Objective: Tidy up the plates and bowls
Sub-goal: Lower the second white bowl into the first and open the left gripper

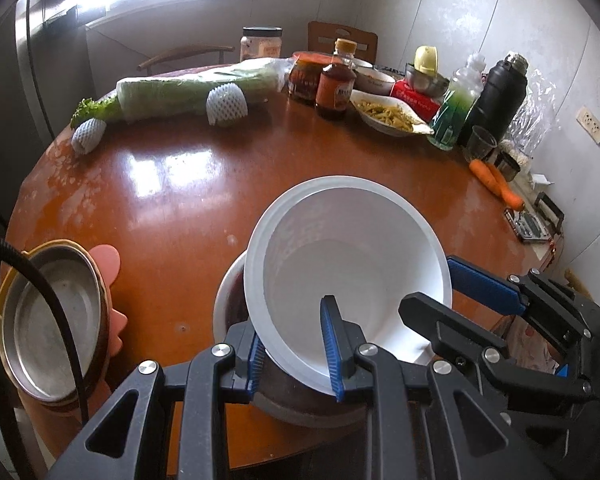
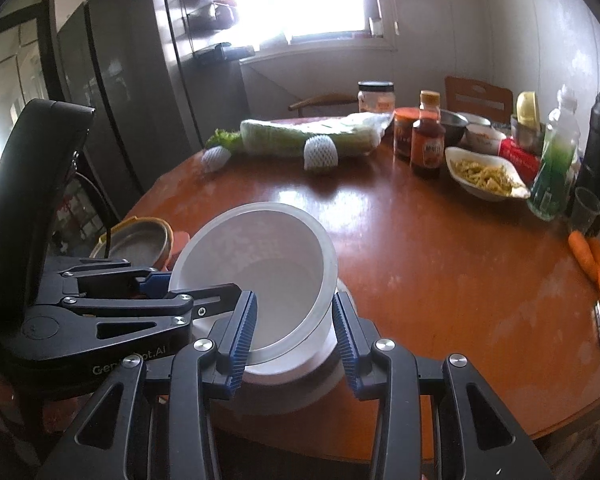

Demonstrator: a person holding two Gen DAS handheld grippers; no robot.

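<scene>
A white plastic bowl (image 1: pixel 340 248) hangs tilted, its opening towards the cameras, with its base inside a grey bowl (image 1: pixel 228 300) that stands on the round wooden table (image 1: pixel 172 208). My left gripper (image 1: pixel 294 356) is shut on the white bowl's near wall, one blue pad inside and one outside. My right gripper (image 2: pixel 294 336) clamps the white bowl (image 2: pixel 268 272) at its lower right wall, above the grey bowl (image 2: pixel 300 392). Each gripper also shows in the other's view, the right gripper (image 1: pixel 432 284) at the rim's right and the left gripper (image 2: pixel 188 284) at its left.
A metal plate in a yellow and pink dish (image 1: pixel 52 320) sits at the table's left edge. At the back are a wrapped cabbage (image 1: pixel 188 88), sauce bottles (image 1: pixel 334 88), a dish of food (image 1: pixel 388 114), a green bottle (image 1: pixel 456 112) and a black flask (image 1: pixel 496 96). Carrots (image 1: pixel 496 182) lie at the right.
</scene>
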